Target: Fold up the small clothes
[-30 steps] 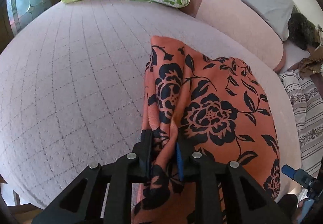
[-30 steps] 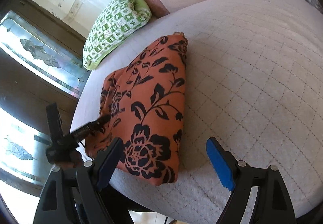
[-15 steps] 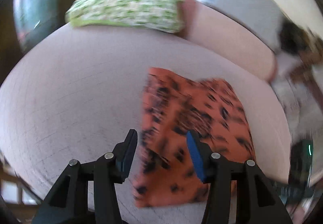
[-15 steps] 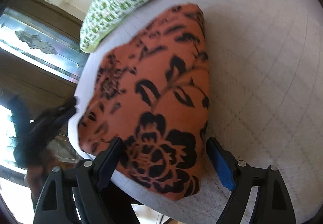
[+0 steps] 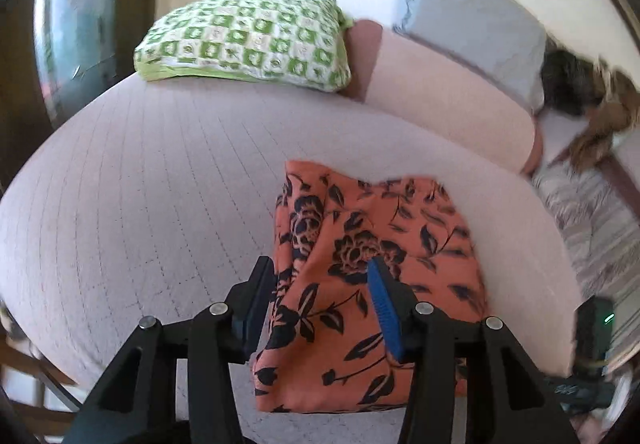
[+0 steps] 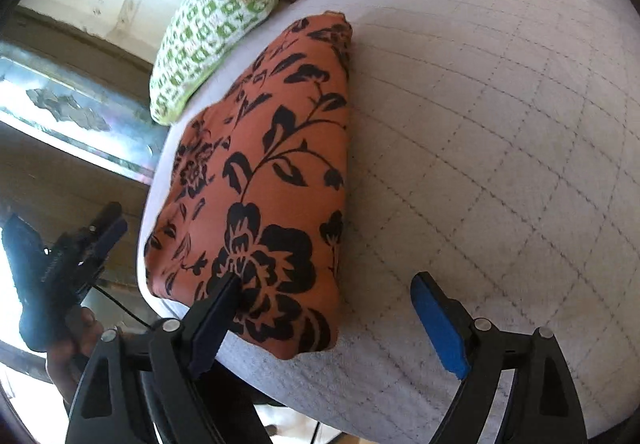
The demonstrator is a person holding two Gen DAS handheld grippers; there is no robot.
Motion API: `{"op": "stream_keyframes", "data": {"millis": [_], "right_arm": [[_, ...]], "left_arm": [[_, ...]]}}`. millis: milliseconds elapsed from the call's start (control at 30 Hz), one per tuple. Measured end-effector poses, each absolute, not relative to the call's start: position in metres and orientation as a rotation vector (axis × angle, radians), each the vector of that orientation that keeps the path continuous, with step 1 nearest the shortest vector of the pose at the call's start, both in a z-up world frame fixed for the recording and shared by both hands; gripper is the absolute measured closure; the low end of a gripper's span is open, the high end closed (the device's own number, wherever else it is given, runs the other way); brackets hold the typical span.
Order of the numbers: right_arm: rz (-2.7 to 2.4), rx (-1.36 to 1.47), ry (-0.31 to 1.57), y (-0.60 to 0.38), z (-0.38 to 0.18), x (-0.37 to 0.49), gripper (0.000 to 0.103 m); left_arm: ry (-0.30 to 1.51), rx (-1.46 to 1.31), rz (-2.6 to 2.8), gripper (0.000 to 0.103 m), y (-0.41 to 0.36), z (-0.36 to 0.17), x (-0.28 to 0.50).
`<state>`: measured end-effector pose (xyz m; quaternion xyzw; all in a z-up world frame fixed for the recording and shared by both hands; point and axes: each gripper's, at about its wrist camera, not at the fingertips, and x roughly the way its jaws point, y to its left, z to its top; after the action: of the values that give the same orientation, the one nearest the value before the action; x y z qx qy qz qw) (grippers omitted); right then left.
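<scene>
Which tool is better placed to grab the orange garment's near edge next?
Right, probably. The right tool is open, straddling the orange floral garment's near corner. The left tool hovers open above it, gripping nothing.

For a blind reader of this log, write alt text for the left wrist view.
A folded orange cloth with black flowers lies on a pale quilted bed; the left gripper hangs open above its near edge, holding nothing. A green checked pillow sits at the bed's far end.
</scene>
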<state>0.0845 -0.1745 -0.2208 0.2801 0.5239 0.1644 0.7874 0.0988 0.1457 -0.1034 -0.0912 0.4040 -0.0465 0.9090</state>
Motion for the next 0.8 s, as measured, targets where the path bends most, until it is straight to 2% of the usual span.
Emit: {"op": "stream_keyframes", "data": {"millis": [67,133,233,333,400,500,567,600,800], "right_arm": [[0.348,0.589,1.129,-0.173,-0.219,0.082,0.015],[0.349,0.587,1.129,-0.174,-0.216,0.078,0.015],[0.345,0.576,1.104,-0.179,-0.208,0.073,0.015],[0.323,0.589,1.094,-0.192,-0.207,0.071,0.015],[0.305,0.608,1.104,-0.200,-0.210,0.071,0.015],[0.304,0.634,1.112,-0.200,-0.215,0.072,0.015],[0.313,0.632,1.116,-0.196,-0.215,0.071,0.015],[0.317,0.627,1.115,-0.194,-0.215,0.071,0.015],[0.300,0.609,1.123,-0.200,-0.217,0.071,0.015]], "left_arm": [[0.957,-0.075,-0.016,0.057,0.141,-0.134,0.114],[1.036,-0.084,0.004,0.060,0.146,-0.158,0.125],[0.988,-0.139,0.026,0.065,0.161,-0.140,0.117],[0.842,-0.141,0.013,0.064,0.163,-0.100,0.105],[0.776,-0.139,-0.023,0.057,0.160,-0.085,0.100],[0.877,-0.025,0.029,0.057,0.151,-0.115,0.119],[1.051,-0.029,0.081,0.066,0.163,-0.157,0.134],[1.062,-0.111,0.086,0.066,0.176,-0.168,0.133],[0.919,-0.143,0.035,0.064,0.186,-0.117,0.124]]}}
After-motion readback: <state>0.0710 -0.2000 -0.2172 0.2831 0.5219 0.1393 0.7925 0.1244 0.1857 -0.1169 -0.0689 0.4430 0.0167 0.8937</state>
